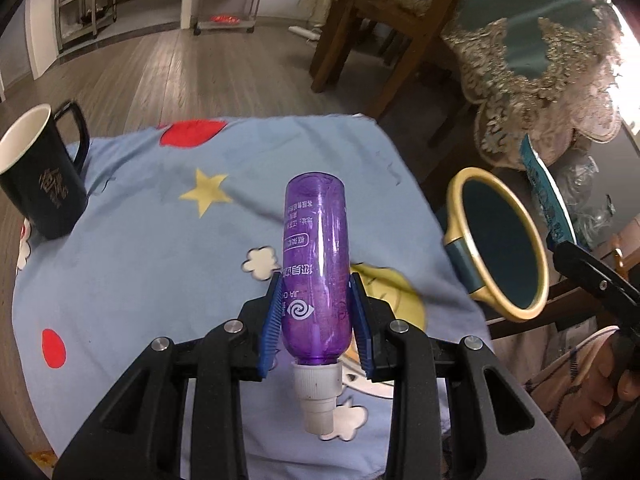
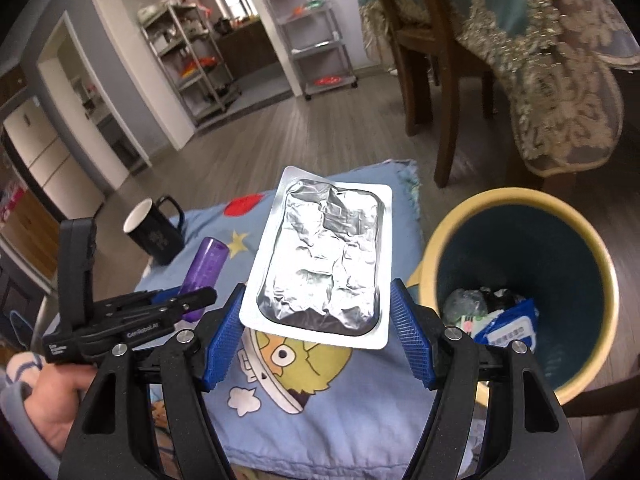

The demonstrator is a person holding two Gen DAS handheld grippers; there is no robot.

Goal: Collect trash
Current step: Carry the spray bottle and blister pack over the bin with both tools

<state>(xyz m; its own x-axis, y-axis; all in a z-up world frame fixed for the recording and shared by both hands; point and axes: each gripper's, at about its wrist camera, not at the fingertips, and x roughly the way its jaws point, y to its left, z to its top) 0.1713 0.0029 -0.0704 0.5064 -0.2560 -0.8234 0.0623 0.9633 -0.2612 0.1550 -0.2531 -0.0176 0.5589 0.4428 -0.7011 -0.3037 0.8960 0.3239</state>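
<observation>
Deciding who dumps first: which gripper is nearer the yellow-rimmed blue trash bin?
Right. The right gripper, holding the silver foil blister pack, sits just beside the yellow-rimmed blue trash bin. The left gripper, clamping the purple plastic bottle, is farther off over the cloth.

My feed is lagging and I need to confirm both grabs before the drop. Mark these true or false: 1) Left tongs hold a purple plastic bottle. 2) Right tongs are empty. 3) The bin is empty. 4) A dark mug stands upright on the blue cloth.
1) True: the left tongs grip the purple plastic bottle, white cap toward the camera.
2) False: the right tongs hold a silver foil blister pack between the pads.
3) False: the yellow-rimmed round bin already holds wrappers.
4) True: the dark mug with a white inside stands upright on the blue cartoon cloth.
</observation>
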